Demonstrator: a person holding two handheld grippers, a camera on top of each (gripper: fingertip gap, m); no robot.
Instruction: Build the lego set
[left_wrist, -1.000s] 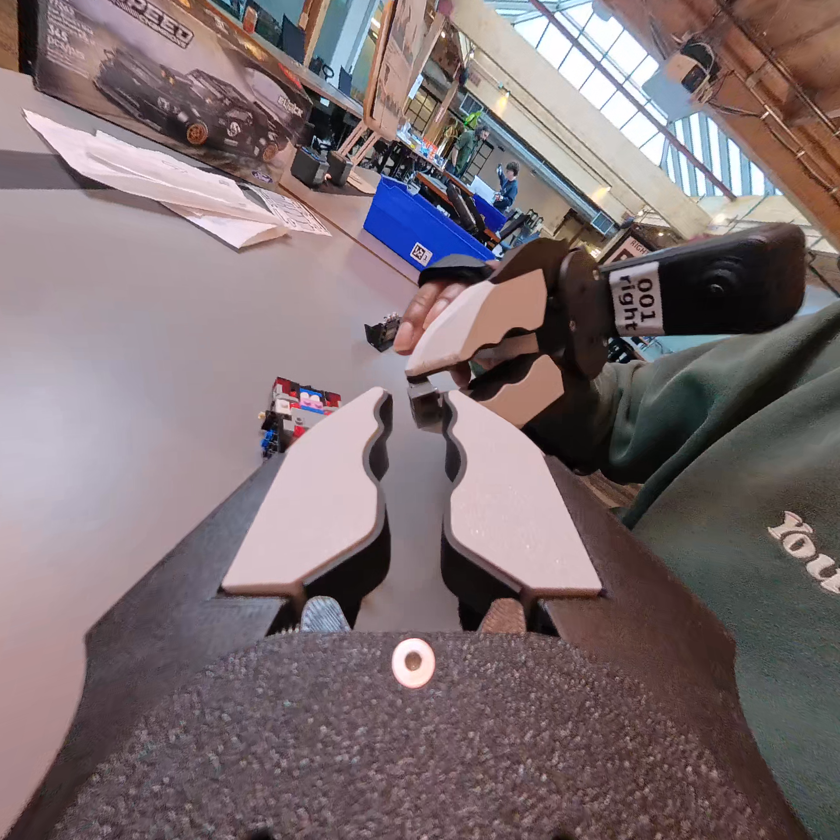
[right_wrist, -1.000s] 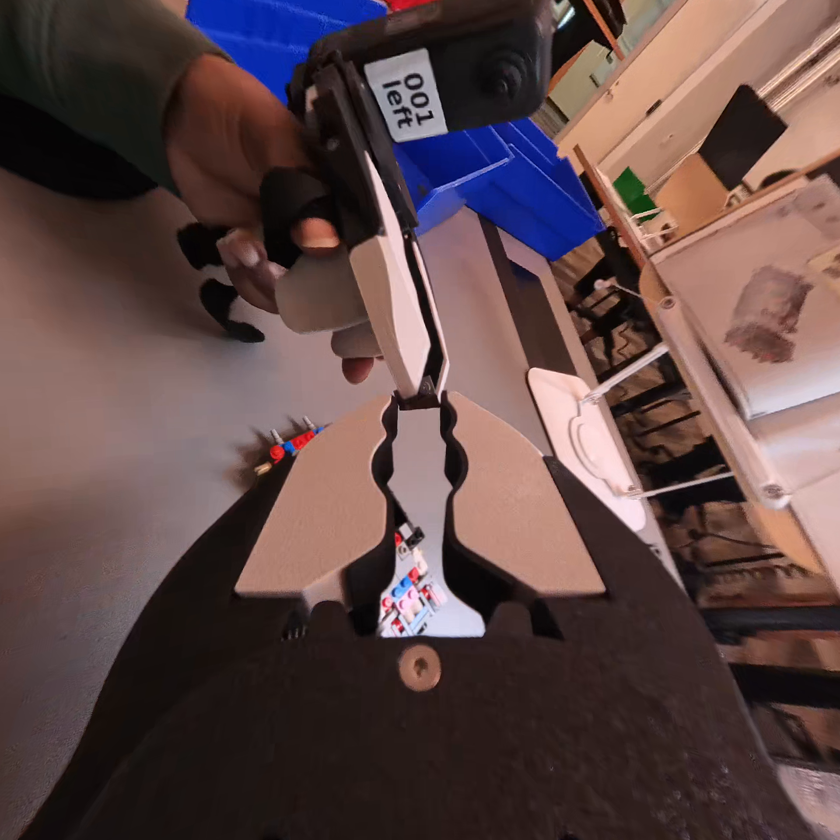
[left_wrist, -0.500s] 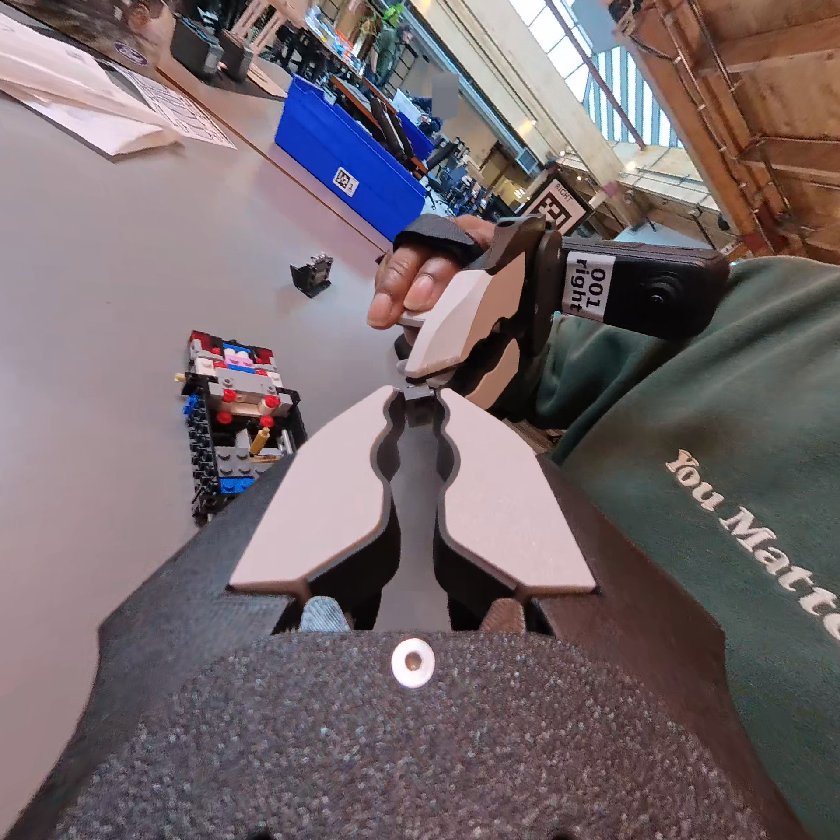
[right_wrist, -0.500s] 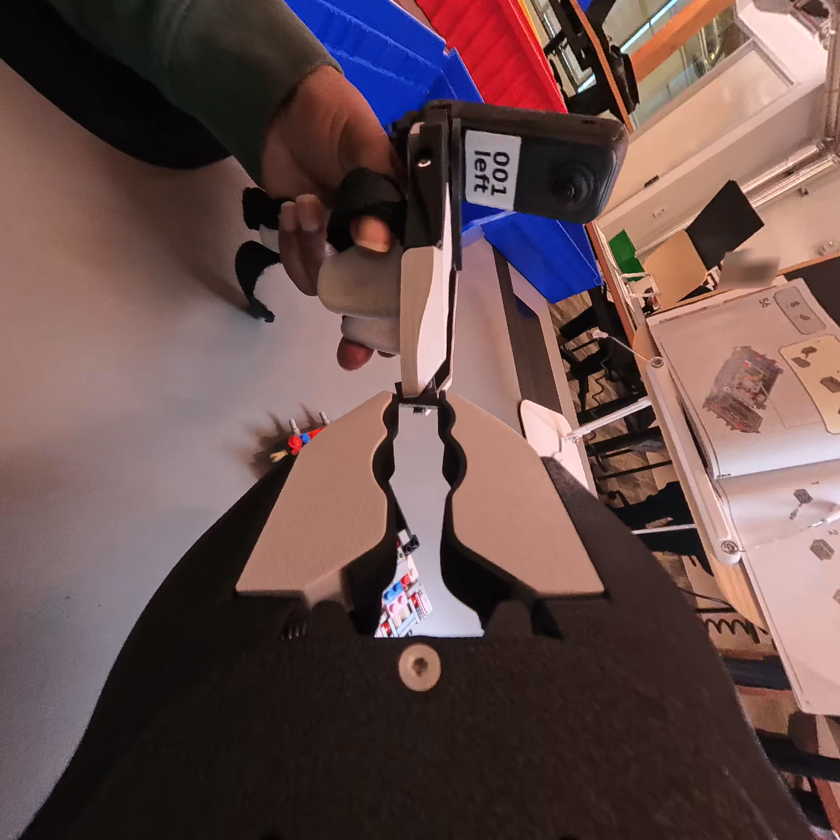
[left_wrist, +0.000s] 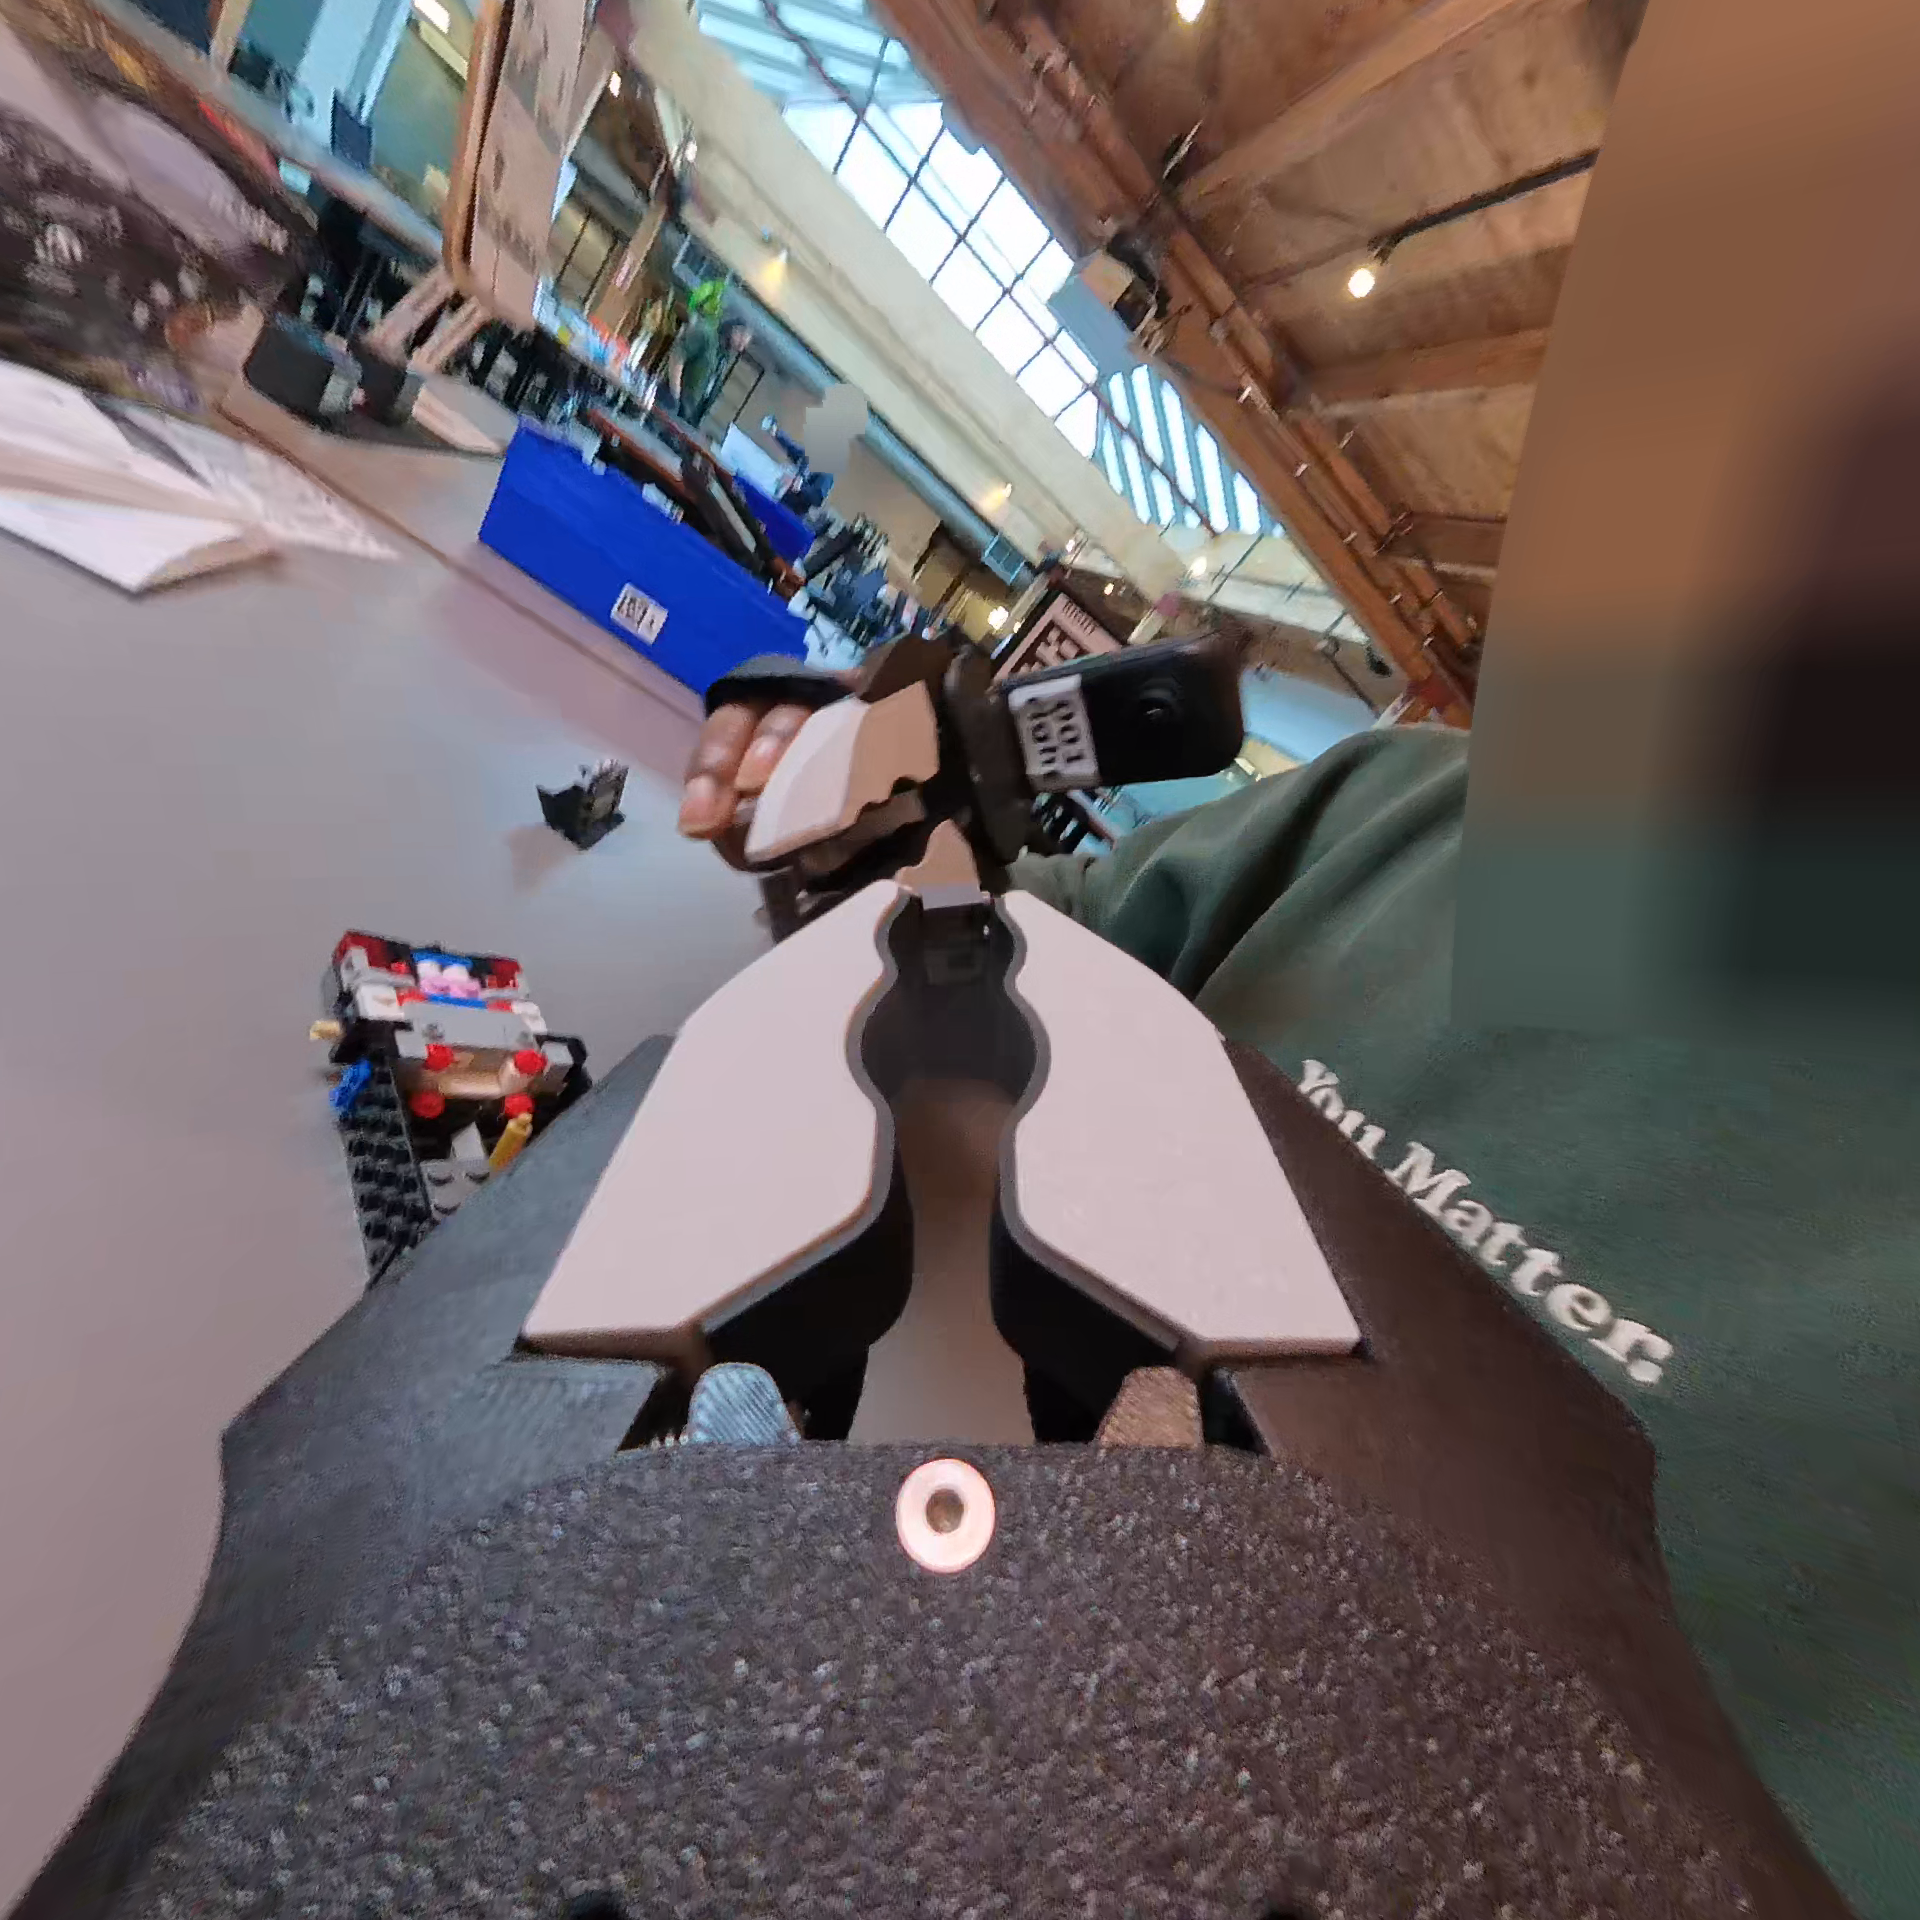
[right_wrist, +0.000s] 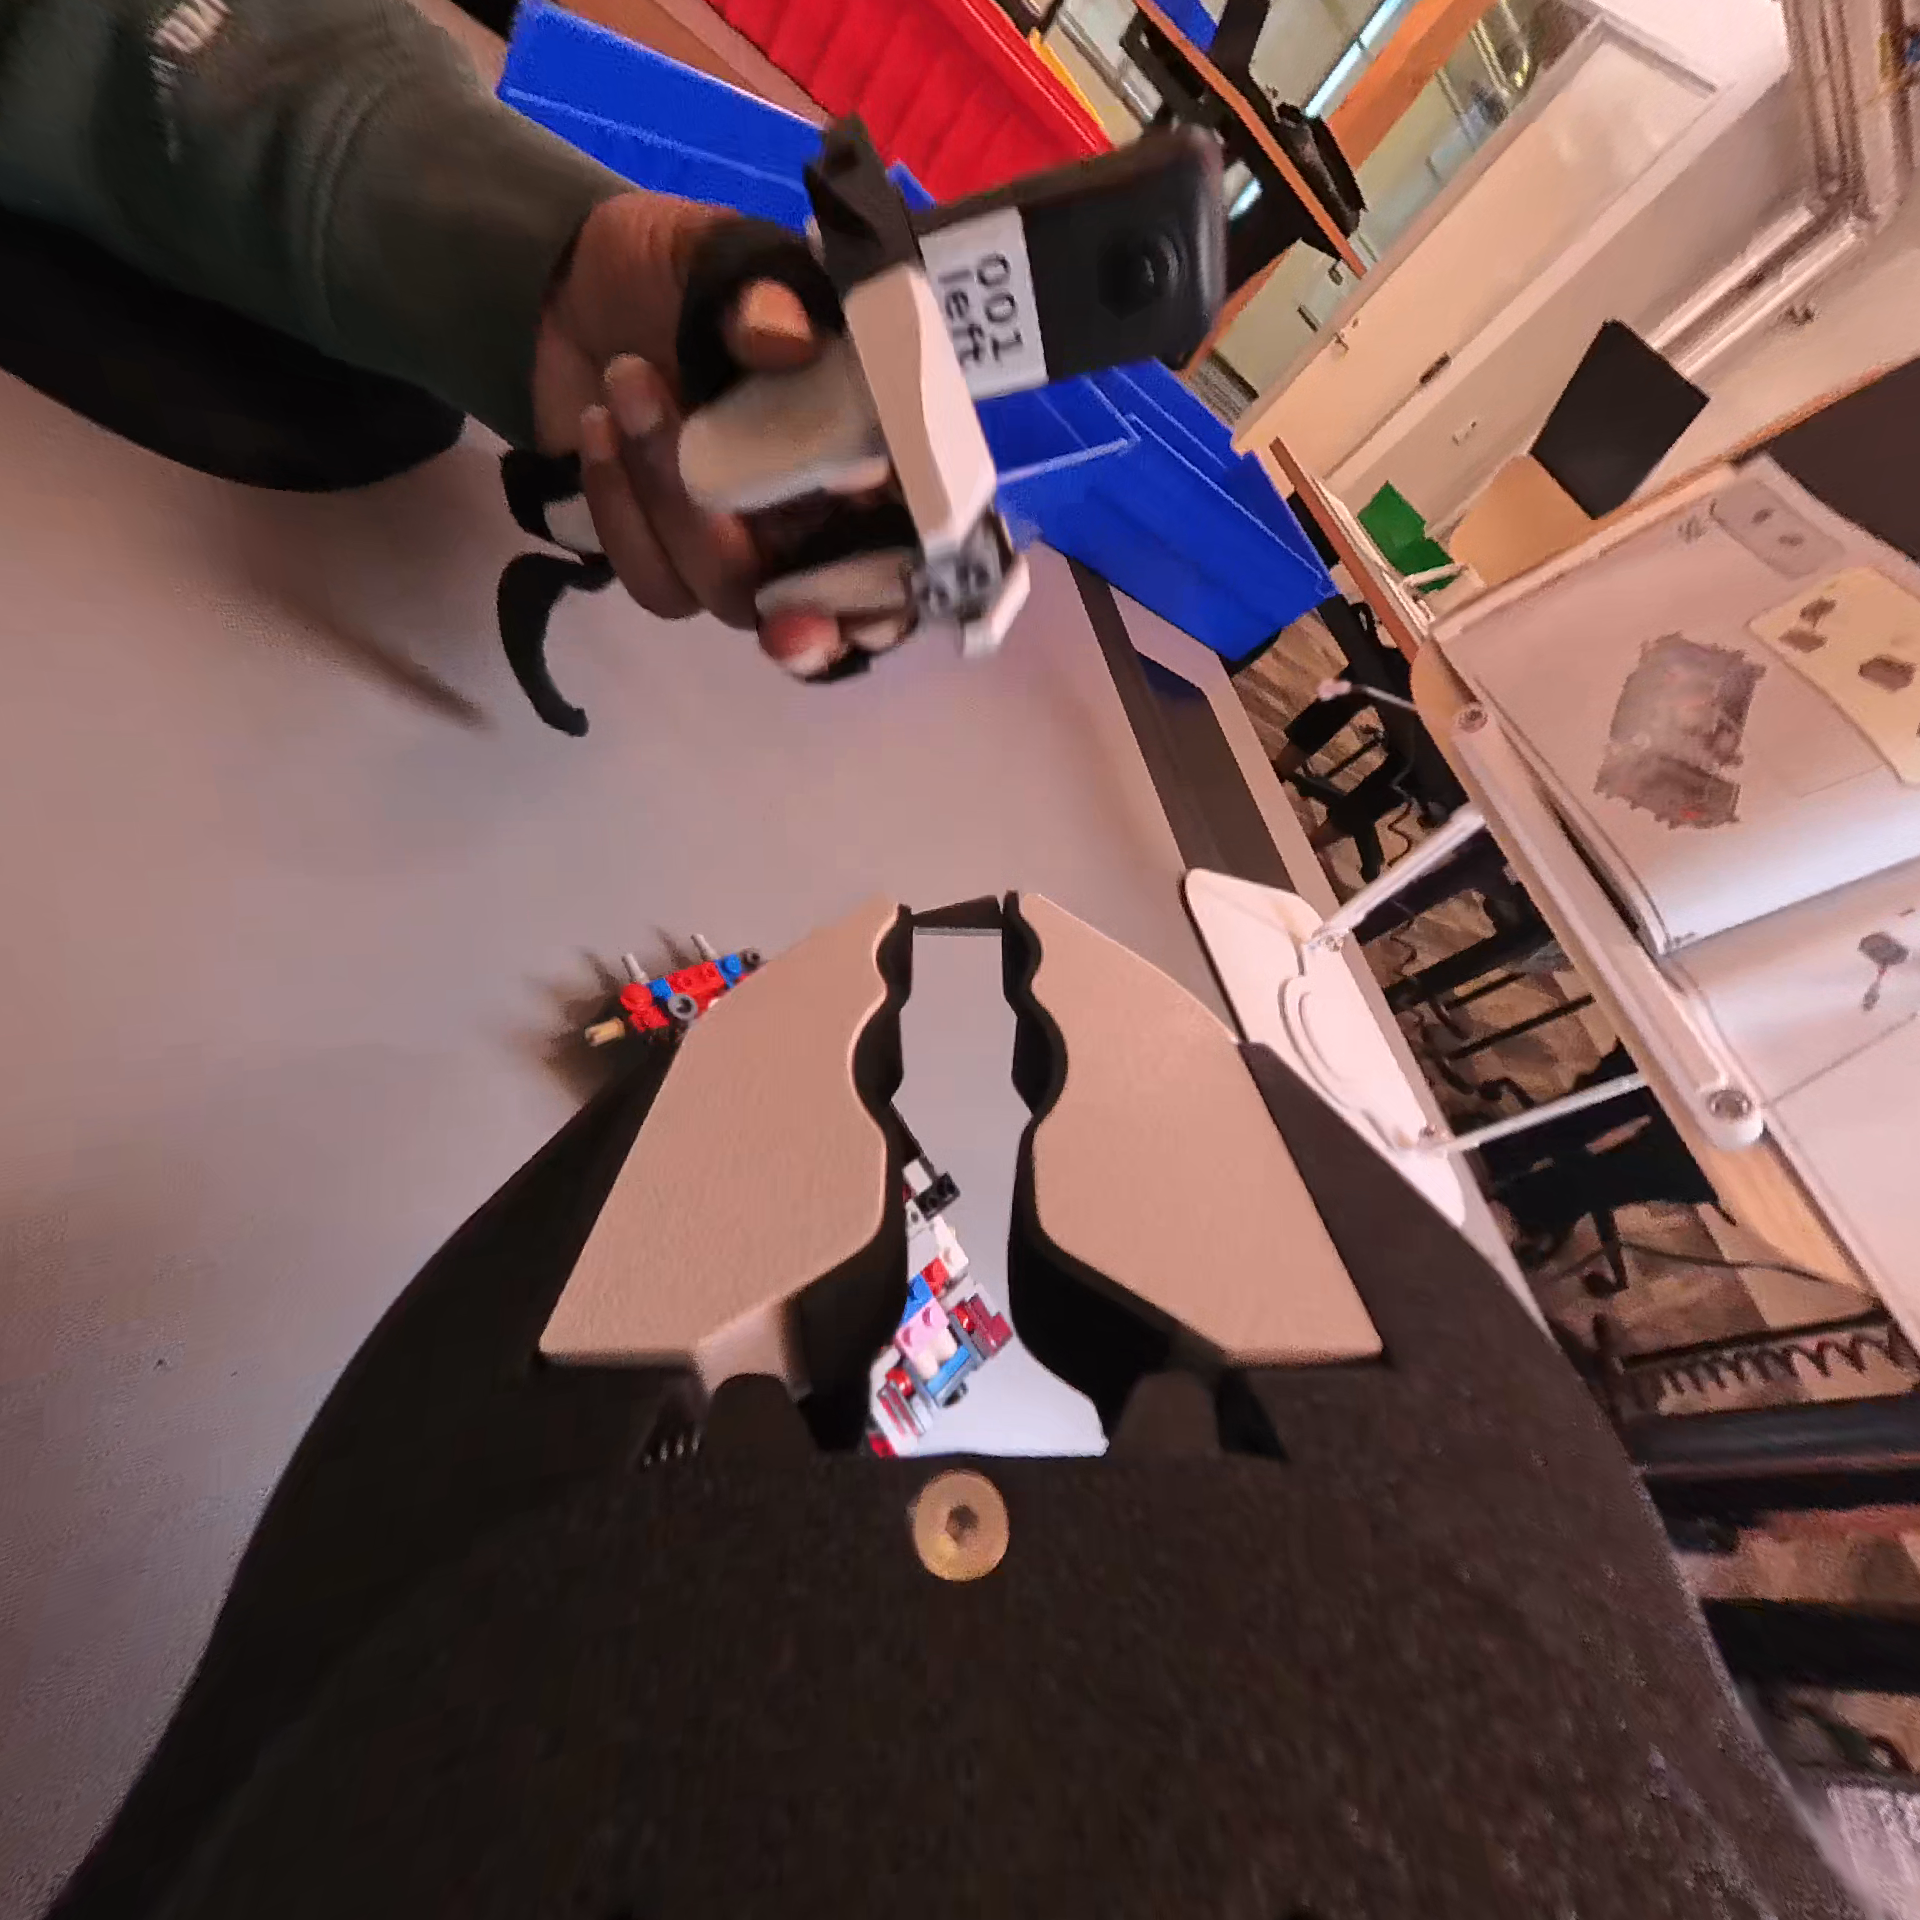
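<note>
**Each gripper clamps a small piece above the grey table**

The left gripper (left_wrist: 948, 914) is closed on a small grey-and-black brick (left_wrist: 951, 940), pinched between its fingertips and held above the table (left_wrist: 208, 810). In the right wrist view the same brick (right_wrist: 961, 587) shows at the tips of that gripper (right_wrist: 971, 608), with studs facing the camera.

The right gripper (right_wrist: 958, 914) is closed on a thin dark plate (right_wrist: 958, 916), a flat piece spanning the narrow gap between its tips. In the left wrist view this gripper (left_wrist: 774, 847) sits just beyond the left one, but its tips are blurred there.

The two grippers are apart, both clear of the table.

The half-built car (left_wrist: 436, 1049), with a black studded base and red, blue, pink and grey bricks on top, lies on the table to the left of the left gripper, partly hidden behind it. Farther off rests a small black part (left_wrist: 584, 802). A blue bin (left_wrist: 634, 582) stands at the far table edge, and an open instruction booklet (right_wrist: 1704, 748) is propped at the right.
</note>
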